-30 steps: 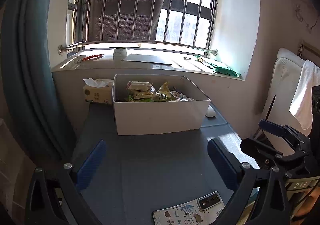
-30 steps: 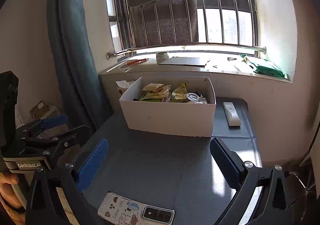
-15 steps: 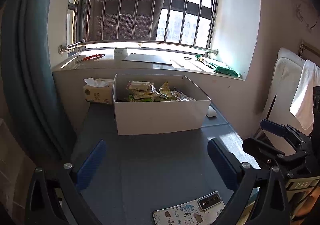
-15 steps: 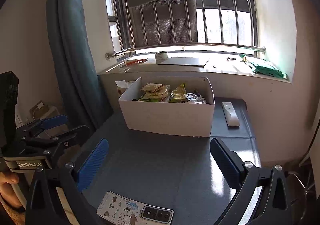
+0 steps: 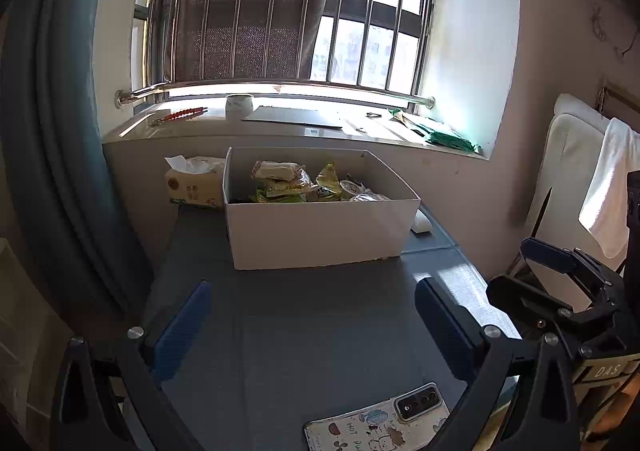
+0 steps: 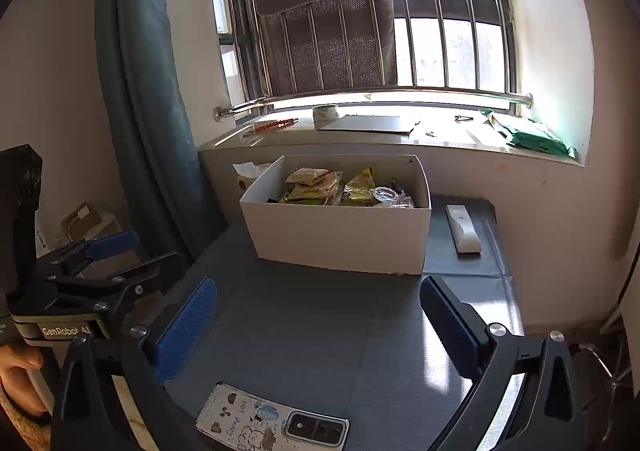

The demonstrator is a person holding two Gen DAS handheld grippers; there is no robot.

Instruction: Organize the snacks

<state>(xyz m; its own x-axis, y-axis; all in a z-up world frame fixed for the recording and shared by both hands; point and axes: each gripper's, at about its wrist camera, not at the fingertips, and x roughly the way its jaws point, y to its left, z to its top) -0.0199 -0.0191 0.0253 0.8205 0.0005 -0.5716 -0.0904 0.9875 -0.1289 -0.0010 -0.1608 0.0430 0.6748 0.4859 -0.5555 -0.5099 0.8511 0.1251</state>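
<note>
Here both the left gripper (image 5: 312, 325) and right gripper (image 6: 320, 325) hang wide apart, empty; approach white box (image 5: 320, 231) squarely, descend onto one snack packet (image 6: 314, 181).

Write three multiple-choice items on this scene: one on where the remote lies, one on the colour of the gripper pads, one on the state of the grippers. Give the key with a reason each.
1. Where is the white remote?
A. inside the white box
B. on the grey table, right of the white box
C. on the windowsill

2. What colour are the pads of the right gripper?
A. blue
B. red
C. yellow

3. How do the left gripper and the right gripper stand?
A. both open and empty
B. left shut on a snack
C. right shut on the phone

Key: 1 B, the remote lies flat on the grey table beside the white box, apart from it. 2 A, both ribbed pads are blue. 3 A, each pair of fingers is spread wide with only table between; the snacks sit in the box and the phone lies on the table.
</note>
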